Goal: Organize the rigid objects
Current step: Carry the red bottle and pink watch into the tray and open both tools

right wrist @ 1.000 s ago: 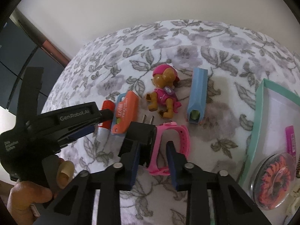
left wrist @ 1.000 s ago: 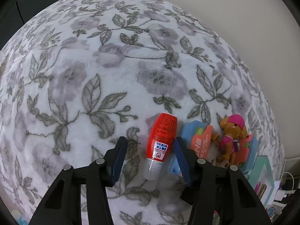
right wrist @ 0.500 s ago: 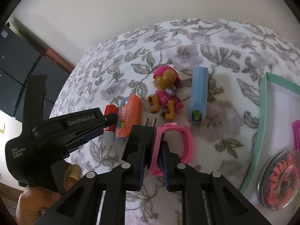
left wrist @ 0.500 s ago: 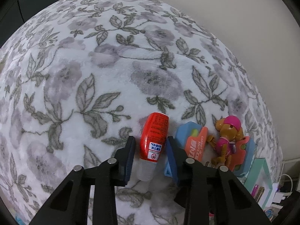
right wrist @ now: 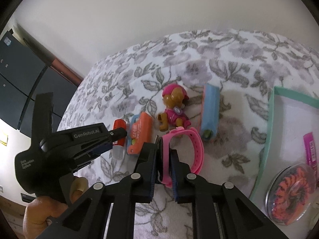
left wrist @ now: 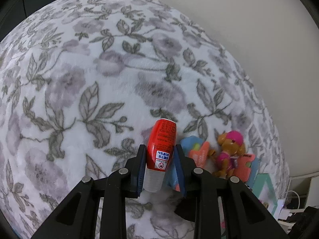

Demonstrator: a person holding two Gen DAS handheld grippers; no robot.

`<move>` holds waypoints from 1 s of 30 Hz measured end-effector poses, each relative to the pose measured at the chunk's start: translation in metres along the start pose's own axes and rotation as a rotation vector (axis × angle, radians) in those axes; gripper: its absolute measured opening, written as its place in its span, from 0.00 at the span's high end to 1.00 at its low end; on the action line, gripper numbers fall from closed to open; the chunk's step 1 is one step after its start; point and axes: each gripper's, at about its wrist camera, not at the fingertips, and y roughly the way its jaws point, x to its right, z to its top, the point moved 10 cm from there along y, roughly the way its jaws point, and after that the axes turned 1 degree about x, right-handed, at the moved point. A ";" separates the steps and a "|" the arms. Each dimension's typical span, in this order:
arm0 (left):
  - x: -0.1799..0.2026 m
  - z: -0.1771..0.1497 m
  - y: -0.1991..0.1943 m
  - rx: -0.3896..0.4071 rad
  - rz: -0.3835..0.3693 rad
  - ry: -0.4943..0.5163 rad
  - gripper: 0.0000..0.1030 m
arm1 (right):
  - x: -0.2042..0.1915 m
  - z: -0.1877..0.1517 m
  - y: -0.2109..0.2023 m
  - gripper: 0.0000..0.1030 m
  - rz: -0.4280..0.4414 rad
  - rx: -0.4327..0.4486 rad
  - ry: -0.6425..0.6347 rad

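My left gripper (left wrist: pixel 159 151) is shut on a red glue bottle (left wrist: pixel 162 145) with a clear cap, held just above the floral blanket (left wrist: pixel 99 79). The bottle also shows in the right wrist view (right wrist: pixel 119 135), with the left gripper (right wrist: pixel 117 134) around it. My right gripper (right wrist: pixel 163 151) is shut on a pink watch (right wrist: pixel 187 149) with a black face and lifts it. An orange and blue toy (right wrist: pixel 139 133), a toy dog (right wrist: pixel 174 107) in pink and a blue case (right wrist: pixel 209 111) lie on the blanket beyond.
A teal tray (right wrist: pixel 269 129) at the right holds a round clear box of orange hair ties (right wrist: pixel 291 189) and a pink packet (right wrist: pixel 310 151). The wall runs behind the bed. Dark cabinets stand at the far left. Cables lie at the bed's right edge (left wrist: pixel 289 209).
Both grippers closed: the left one on the red glue bottle, the right one on the pink watch. Both objects have risen a little off the blanket.
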 end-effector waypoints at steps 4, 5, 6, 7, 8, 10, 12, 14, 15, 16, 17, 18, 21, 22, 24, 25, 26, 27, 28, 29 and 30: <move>0.006 0.011 -0.017 0.041 -0.016 0.012 0.72 | -0.004 0.012 -0.018 0.86 0.005 0.047 -0.006; 0.008 0.013 -0.022 0.051 -0.025 0.012 0.72 | -0.005 0.015 -0.022 0.86 0.006 0.059 -0.007; 0.010 0.016 -0.030 0.067 -0.039 0.012 0.72 | -0.006 0.020 -0.030 0.86 0.005 0.080 -0.010; 0.014 0.017 -0.035 0.079 -0.047 0.012 0.72 | -0.006 0.023 -0.035 0.86 0.003 0.094 -0.011; 0.017 0.020 -0.043 0.095 -0.059 0.017 0.72 | -0.006 0.027 -0.042 0.86 -0.001 0.113 -0.013; 0.023 0.024 -0.054 0.118 -0.084 0.021 0.72 | -0.006 0.033 -0.053 0.86 -0.007 0.141 -0.014; 0.030 0.028 -0.067 0.136 -0.123 0.022 0.72 | -0.007 0.038 -0.063 0.86 -0.012 0.168 -0.014; 0.035 0.030 -0.077 0.152 -0.146 0.027 0.72 | -0.006 0.045 -0.077 0.86 -0.025 0.201 -0.013; 0.038 0.031 -0.082 0.160 -0.156 0.030 0.72 | -0.005 0.048 -0.082 0.86 -0.032 0.214 -0.012; 0.041 0.032 -0.089 0.169 -0.170 0.033 0.72 | -0.003 0.051 -0.091 0.86 -0.046 0.236 -0.015; 0.044 0.033 -0.092 0.174 -0.178 0.036 0.72 | -0.001 0.053 -0.096 0.86 -0.057 0.246 -0.015; 0.048 0.034 -0.095 0.179 -0.186 0.038 0.72 | 0.002 0.056 -0.104 0.86 -0.078 0.263 -0.014; 0.058 0.034 -0.101 0.183 -0.220 0.049 0.72 | 0.012 0.060 -0.118 0.86 -0.123 0.285 -0.008; 0.061 0.033 -0.101 0.181 -0.227 0.053 0.72 | 0.018 0.061 -0.123 0.86 -0.147 0.290 -0.004; 0.069 0.030 -0.102 0.176 -0.241 0.067 0.72 | 0.030 0.061 -0.131 0.86 -0.185 0.295 0.008; 0.074 0.028 -0.102 0.174 -0.246 0.077 0.72 | 0.035 0.062 -0.134 0.86 -0.194 0.297 0.017; 0.079 0.025 -0.102 0.172 -0.252 0.088 0.72 | 0.042 0.062 -0.138 0.86 -0.202 0.299 0.032; 0.084 0.023 -0.103 0.169 -0.260 0.097 0.72 | 0.047 0.062 -0.141 0.86 -0.204 0.301 0.041; 0.089 0.020 -0.102 0.164 -0.269 0.109 0.72 | 0.054 0.062 -0.145 0.86 -0.207 0.307 0.057; 0.098 0.016 -0.101 0.152 -0.280 0.130 0.72 | 0.060 0.062 -0.148 0.86 -0.212 0.311 0.068; 0.103 0.013 -0.100 0.145 -0.288 0.141 0.72 | 0.065 0.062 -0.151 0.86 -0.218 0.315 0.078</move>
